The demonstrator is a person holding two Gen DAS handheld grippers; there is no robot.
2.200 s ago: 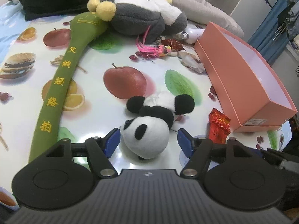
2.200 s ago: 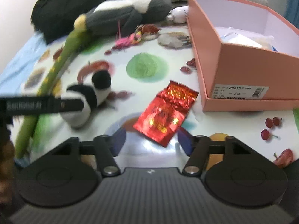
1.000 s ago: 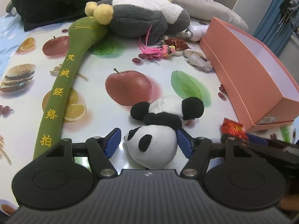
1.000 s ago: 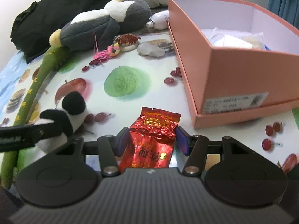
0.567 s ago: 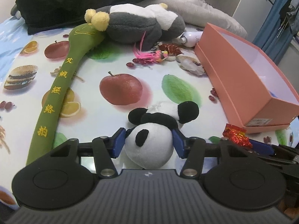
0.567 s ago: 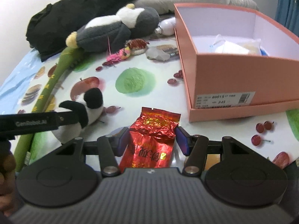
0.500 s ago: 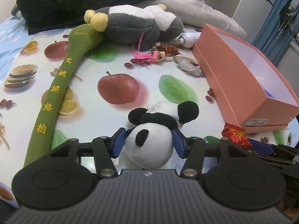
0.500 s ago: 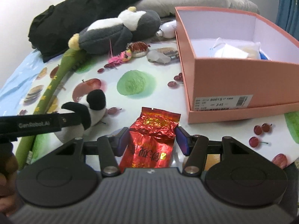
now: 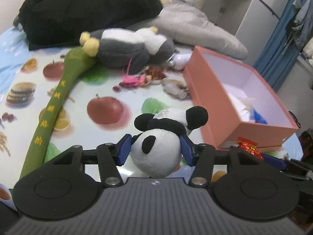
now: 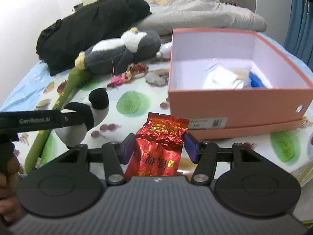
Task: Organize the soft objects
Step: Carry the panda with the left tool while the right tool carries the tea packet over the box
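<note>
The left tongs (image 9: 155, 149) are clamped on the white head of a small panda plush (image 9: 158, 146), their blue pads pressed against both sides of it. The jaws have just been closing on that head. The panda's black-eared body hangs forward past the pads, and the toy is lifted clear of the fruit-print table (image 9: 82, 121) below.

The right tongs (image 10: 159, 146) grip a crinkled red foil packet (image 10: 159, 143) across its width, both pads touching its sides; the packet stands upright between them, above the table.

Just beyond and to the right sits an open salmon-pink shoebox (image 10: 234, 101) with white and blue soft items lying inside. In the right wrist view, the left tongs and the panda show at the left edge, with a hand (image 10: 8, 188) around the handle.

Farther back on the table lie a long green padded stick with yellow embroidered characters (image 9: 56, 101), a grey-and-white plush with yellow feet (image 9: 127, 47), a pink feathered trinket (image 9: 133, 78) and a white bottle (image 9: 180, 59). A black garment (image 9: 88, 11) and a grey quilted one (image 9: 195, 27) are heaped behind them.
</note>
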